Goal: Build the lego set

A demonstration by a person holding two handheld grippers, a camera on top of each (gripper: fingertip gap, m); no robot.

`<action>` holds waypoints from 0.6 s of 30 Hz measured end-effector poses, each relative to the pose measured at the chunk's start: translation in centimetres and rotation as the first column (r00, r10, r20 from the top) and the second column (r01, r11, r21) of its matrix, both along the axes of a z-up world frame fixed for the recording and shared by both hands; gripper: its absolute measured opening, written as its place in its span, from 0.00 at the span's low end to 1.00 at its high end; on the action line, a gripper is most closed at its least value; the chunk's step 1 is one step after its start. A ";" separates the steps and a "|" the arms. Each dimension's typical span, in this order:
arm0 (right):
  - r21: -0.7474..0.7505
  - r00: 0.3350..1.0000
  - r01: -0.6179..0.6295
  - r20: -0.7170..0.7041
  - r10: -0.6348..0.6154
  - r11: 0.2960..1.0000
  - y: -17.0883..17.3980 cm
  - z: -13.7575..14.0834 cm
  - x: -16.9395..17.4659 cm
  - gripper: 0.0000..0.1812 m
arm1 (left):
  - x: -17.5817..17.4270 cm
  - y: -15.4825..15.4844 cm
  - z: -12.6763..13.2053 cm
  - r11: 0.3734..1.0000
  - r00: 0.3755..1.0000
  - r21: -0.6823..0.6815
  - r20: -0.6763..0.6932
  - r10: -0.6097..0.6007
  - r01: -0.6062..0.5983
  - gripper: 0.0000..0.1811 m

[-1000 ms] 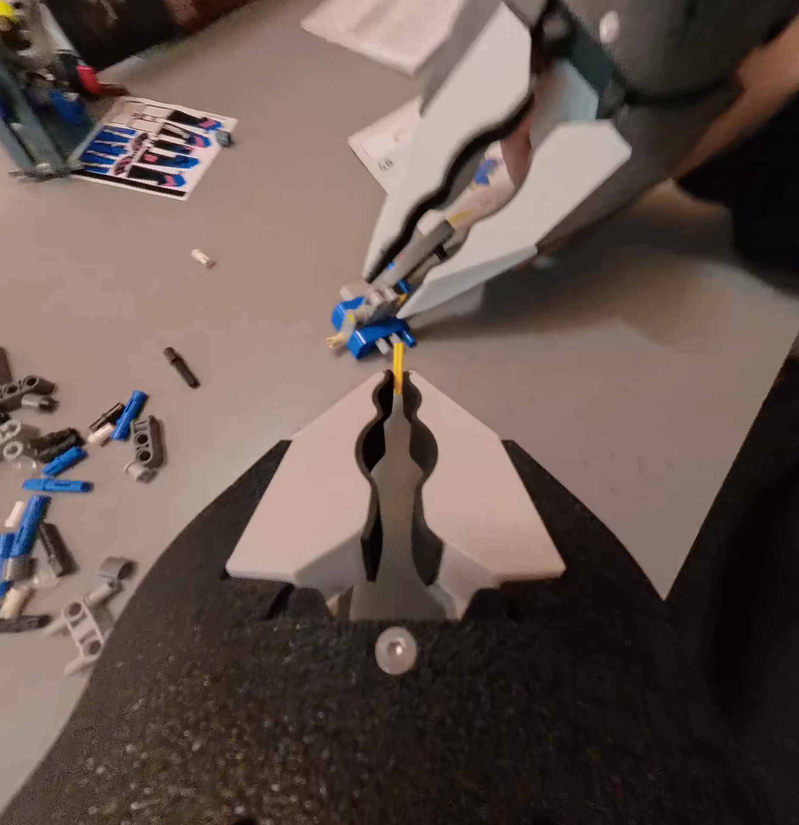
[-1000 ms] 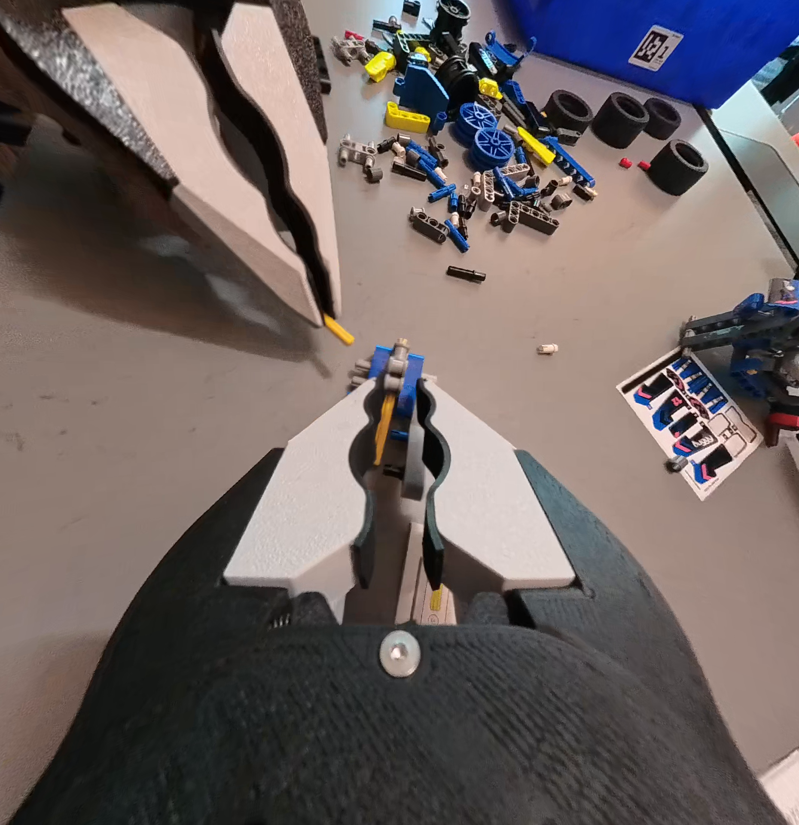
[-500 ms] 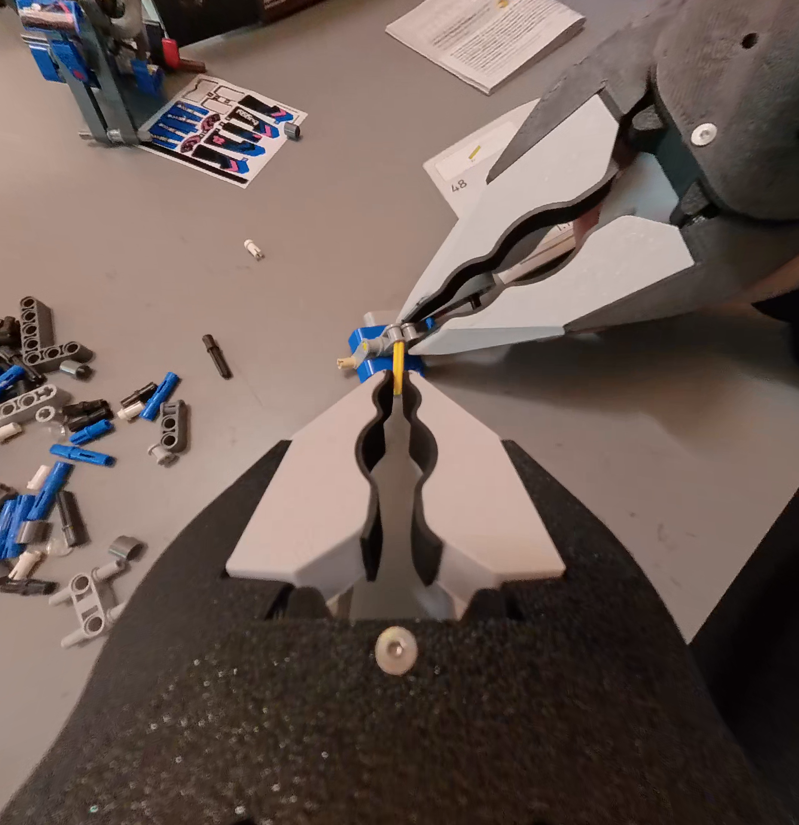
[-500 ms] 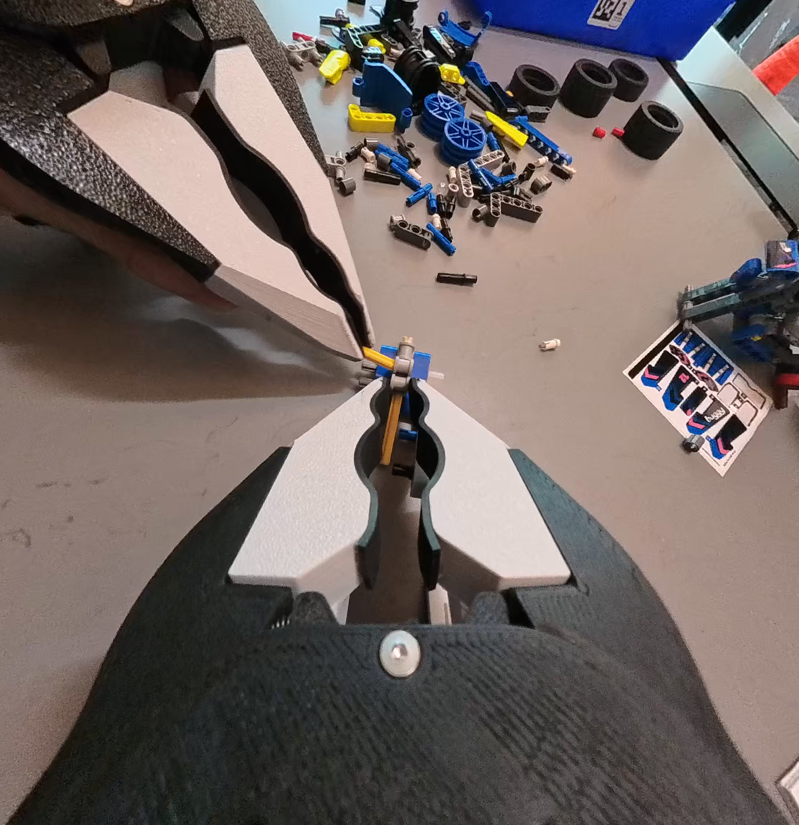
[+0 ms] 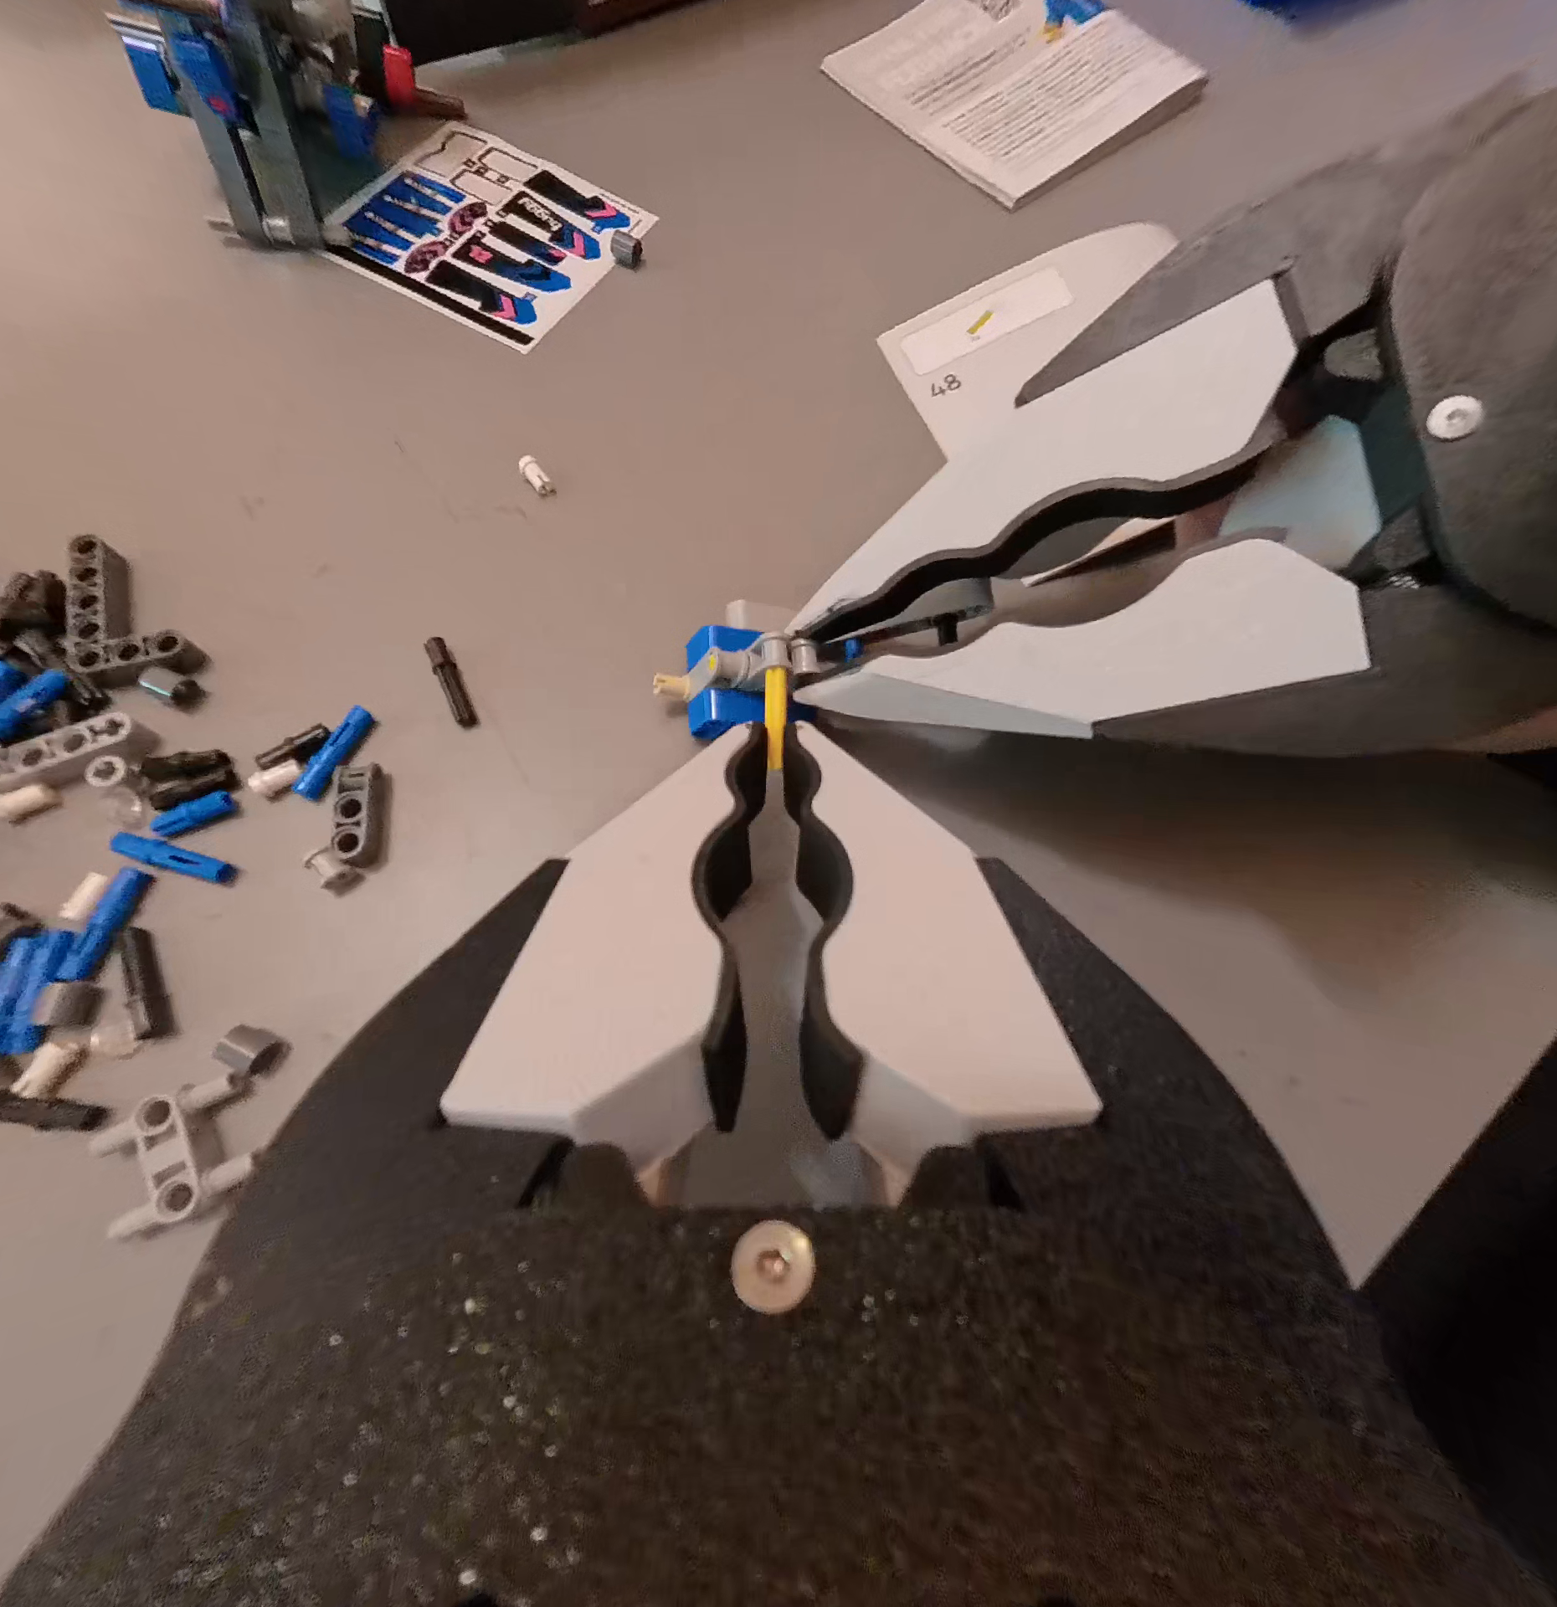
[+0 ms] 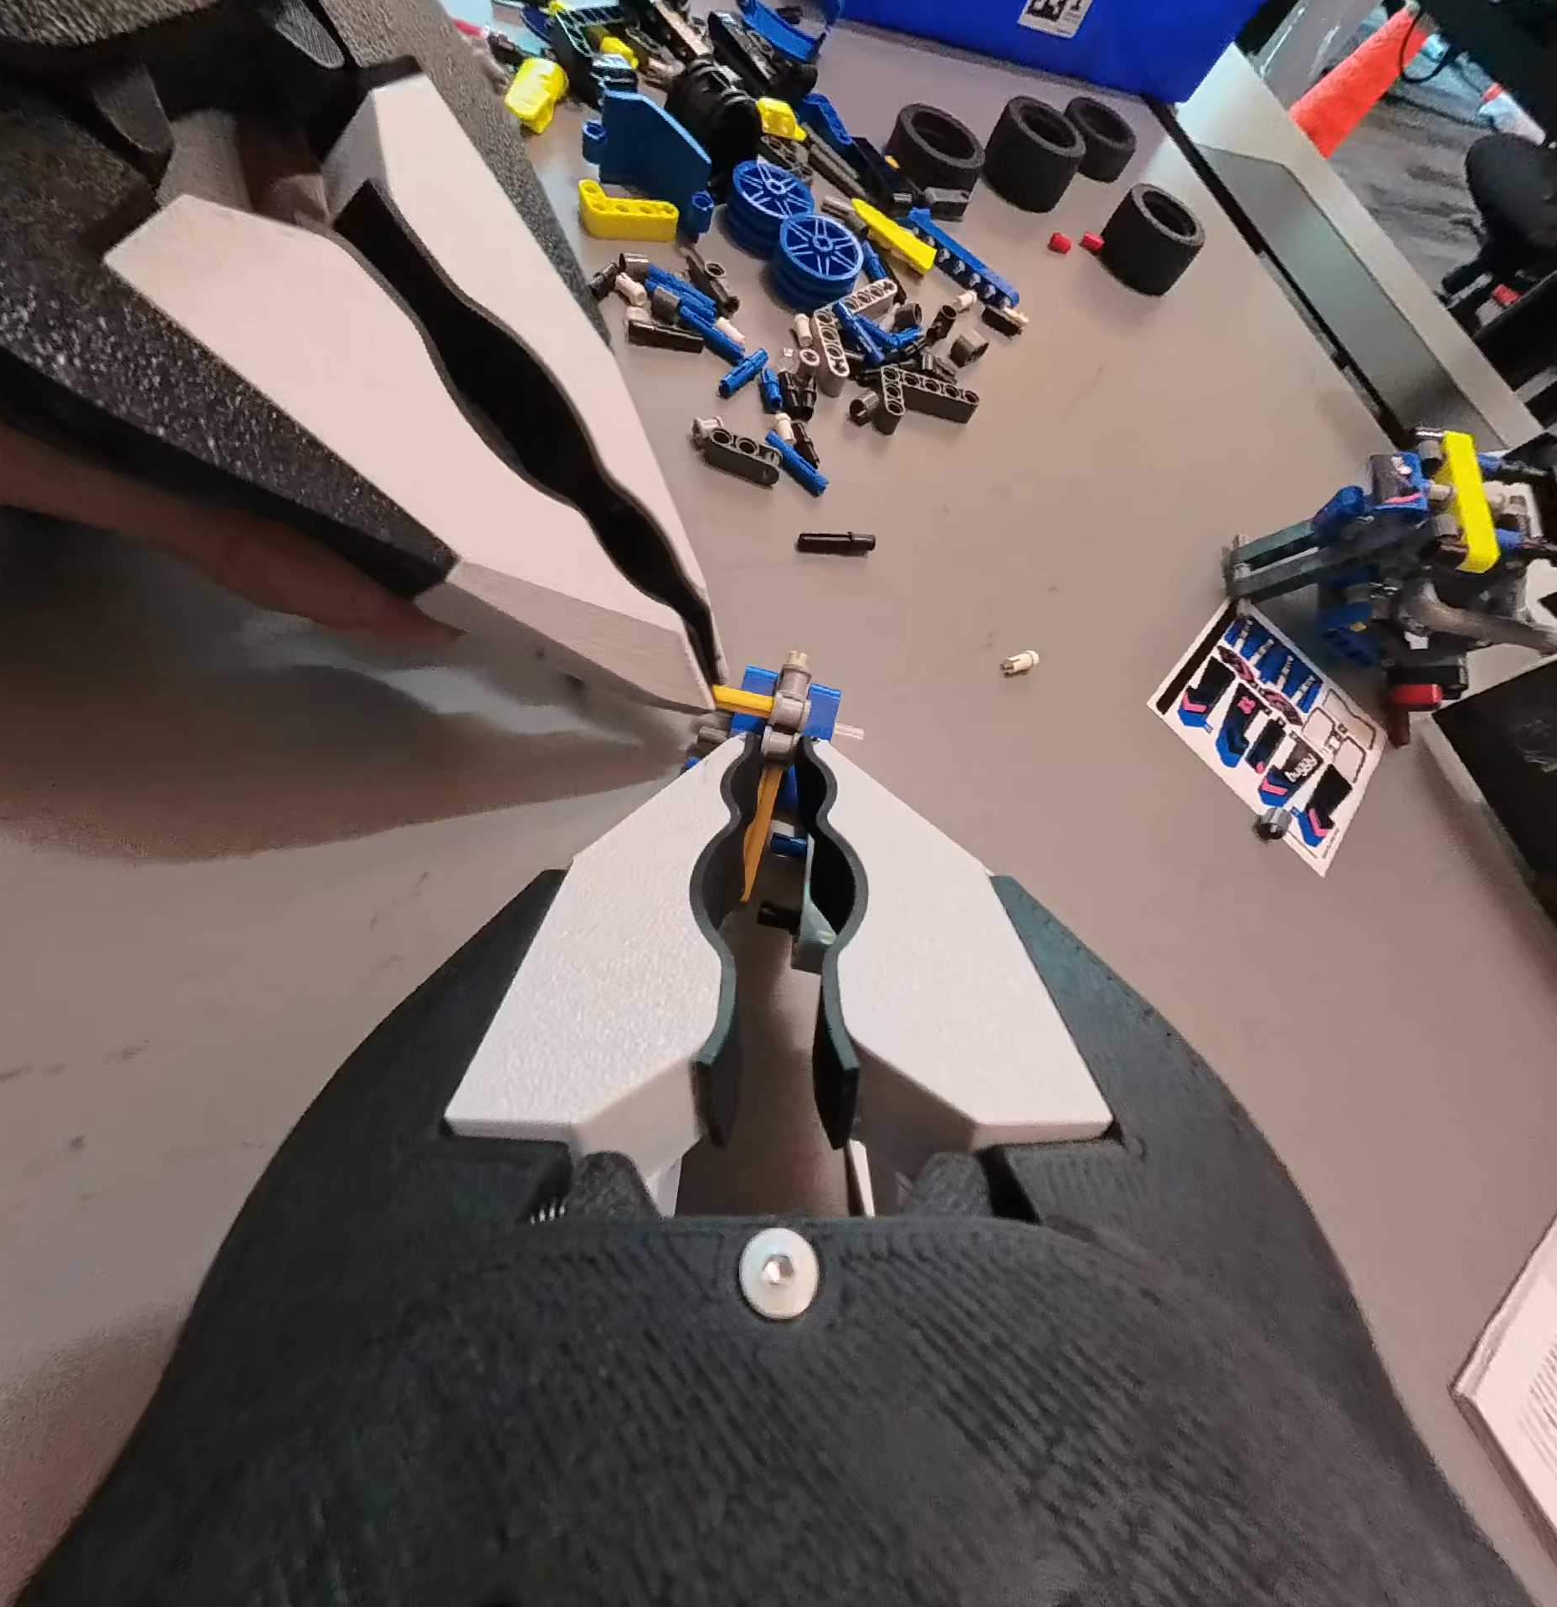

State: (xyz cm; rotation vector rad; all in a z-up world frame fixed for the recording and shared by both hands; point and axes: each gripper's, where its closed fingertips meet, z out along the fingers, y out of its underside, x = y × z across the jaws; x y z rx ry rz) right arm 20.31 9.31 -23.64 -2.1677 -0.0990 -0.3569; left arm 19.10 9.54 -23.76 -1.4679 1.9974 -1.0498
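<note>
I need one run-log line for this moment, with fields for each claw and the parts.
left claw: shut on yellow axle | right claw: shut on blue-grey subassembly | axle tip in grey connector | step: insertion

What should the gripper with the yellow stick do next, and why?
Probably push the yellow stick a little deeper. The left gripper pinches its end, its tip already sits in the grey connector, and the right gripper holds the blue piece steady.
</note>
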 end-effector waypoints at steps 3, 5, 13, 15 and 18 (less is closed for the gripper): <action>0.000 1.000 0.014 0.025 -0.014 1.000 0.1 0.0 0.1 0.04 | 0.1 0.2 0.1 0.982 0.999 0.190 0.031 -0.006 0.000 0.00; -0.008 0.999 0.019 0.047 -0.018 1.000 0.0 0.0 0.2 0.04 | 0.1 -0.2 0.1 0.980 0.999 0.198 0.032 -0.010 0.003 0.00; -0.006 0.990 -0.024 0.136 0.025 1.000 0.3 0.1 -0.1 0.04 | 0.2 0.2 0.6 0.919 0.997 -0.392 -0.080 0.006 -0.037 0.00; -0.006 0.992 -0.033 0.123 0.033 0.999 0.5 0.0 -0.3 0.04 | 0.2 0.4 0.5 0.953 0.998 -0.303 -0.055 -0.002 -0.015 0.00; -0.002 0.995 -0.007 0.099 0.007 1.000 0.3 0.0 0.0 0.04 | 0.3 0.2 0.5 0.995 1.000 -0.100 -0.010 -0.024 0.023 0.00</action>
